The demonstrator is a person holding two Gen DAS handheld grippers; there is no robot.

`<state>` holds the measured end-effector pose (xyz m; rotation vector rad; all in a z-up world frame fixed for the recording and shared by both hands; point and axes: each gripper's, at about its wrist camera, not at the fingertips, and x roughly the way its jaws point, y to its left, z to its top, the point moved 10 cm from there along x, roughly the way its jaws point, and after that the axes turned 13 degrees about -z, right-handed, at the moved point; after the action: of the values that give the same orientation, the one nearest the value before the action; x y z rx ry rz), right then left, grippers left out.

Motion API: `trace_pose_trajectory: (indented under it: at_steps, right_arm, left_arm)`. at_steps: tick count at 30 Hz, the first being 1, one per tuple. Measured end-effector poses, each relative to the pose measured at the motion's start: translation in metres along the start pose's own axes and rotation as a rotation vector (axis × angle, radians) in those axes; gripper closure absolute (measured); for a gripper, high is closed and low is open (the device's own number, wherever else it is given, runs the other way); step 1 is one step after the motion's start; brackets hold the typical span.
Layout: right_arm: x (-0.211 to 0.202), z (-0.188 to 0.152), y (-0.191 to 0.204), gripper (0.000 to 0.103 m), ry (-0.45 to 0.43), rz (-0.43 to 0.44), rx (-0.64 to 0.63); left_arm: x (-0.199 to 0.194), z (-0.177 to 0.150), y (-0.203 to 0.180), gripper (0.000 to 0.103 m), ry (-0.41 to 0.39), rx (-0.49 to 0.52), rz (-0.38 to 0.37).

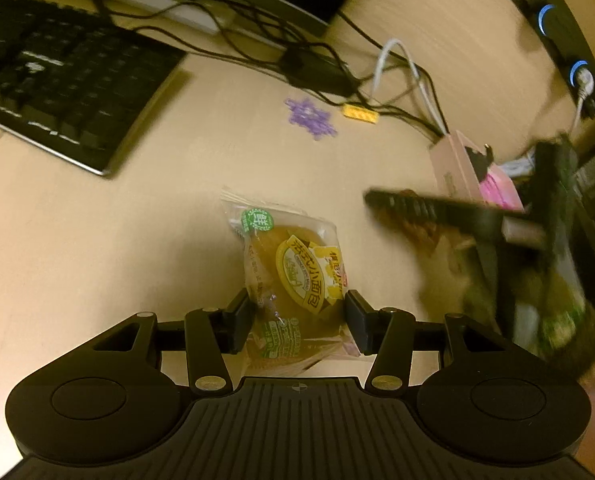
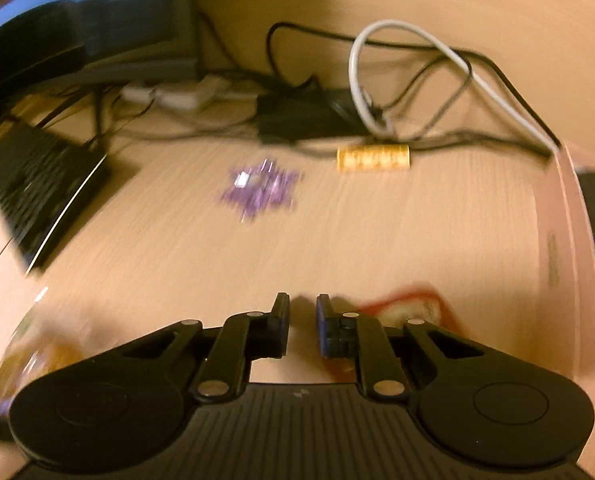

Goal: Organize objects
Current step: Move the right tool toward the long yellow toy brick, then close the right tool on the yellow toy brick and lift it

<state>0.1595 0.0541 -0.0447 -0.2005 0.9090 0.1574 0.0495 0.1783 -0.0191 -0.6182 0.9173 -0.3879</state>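
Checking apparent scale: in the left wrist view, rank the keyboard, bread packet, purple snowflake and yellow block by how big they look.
1. keyboard
2. bread packet, though it lies nearest the camera
3. purple snowflake
4. yellow block

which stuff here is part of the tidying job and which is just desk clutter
Part of the job:
- bread packet, between the left tongs
- purple snowflake piece
- yellow brick
- pink box
- right tongs, shut with nothing between them

Just lying about:
- keyboard
- black and white cables
- power strip
- monitor
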Motion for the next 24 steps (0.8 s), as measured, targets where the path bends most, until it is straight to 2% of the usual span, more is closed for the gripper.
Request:
trace_pose_trajectory:
  at_steps: [4,7,10,11,12,13,14,15,19,24]
  right_arm:
    - [-0.028,-0.036,-0.018,0.089,0.021,-0.007,-0.01]
    - [-0.042,-0.06,-0.042,0.089,0.029,-0.062,-0.016]
    - [-0.051,-0.071,-0.066,0.088,0.03,-0.127,0.0]
    - [-0.055,-0.072,-0.072,0.082,0.023,-0.129,0.011]
    - [-0.059,-0.071,-0.076,0.067,0.012,-0.125,0.025]
    - [-0.064,-0.069,-0.078,0.057,-0.006,-0.117,0.039]
    - [-0.068,-0.066,-0.079,0.037,-0.026,-0.11,0.052]
    - [-0.071,-0.062,-0.079,0.027,-0.048,-0.1,0.063]
    - [-0.061,-0.042,-0.066,0.025,-0.079,-0.061,0.09]
    - [-0.036,-0.008,-0.046,0.025,-0.121,-0.075,0.065]
  left_arm:
    - [0.01,-0.004,-0.013,0.049,0.019,0.009,-0.021]
    - [0.015,-0.006,-0.024,0.049,0.021,0.019,-0.035]
    - [0.018,-0.008,-0.034,0.049,0.017,0.029,-0.043]
    - [0.018,-0.009,-0.036,0.049,0.014,0.031,-0.043]
    - [0.017,-0.01,-0.037,0.049,0.012,0.031,-0.039]
    - [0.016,-0.01,-0.038,0.049,0.009,0.031,-0.034]
    - [0.015,-0.01,-0.038,0.049,0.006,0.03,-0.028]
    - [0.015,-0.01,-0.038,0.049,0.004,0.03,-0.024]
    - [0.011,-0.008,-0.037,0.049,-0.008,0.041,-0.001]
    - [-0.001,-0.003,-0.031,0.049,-0.035,0.035,0.019]
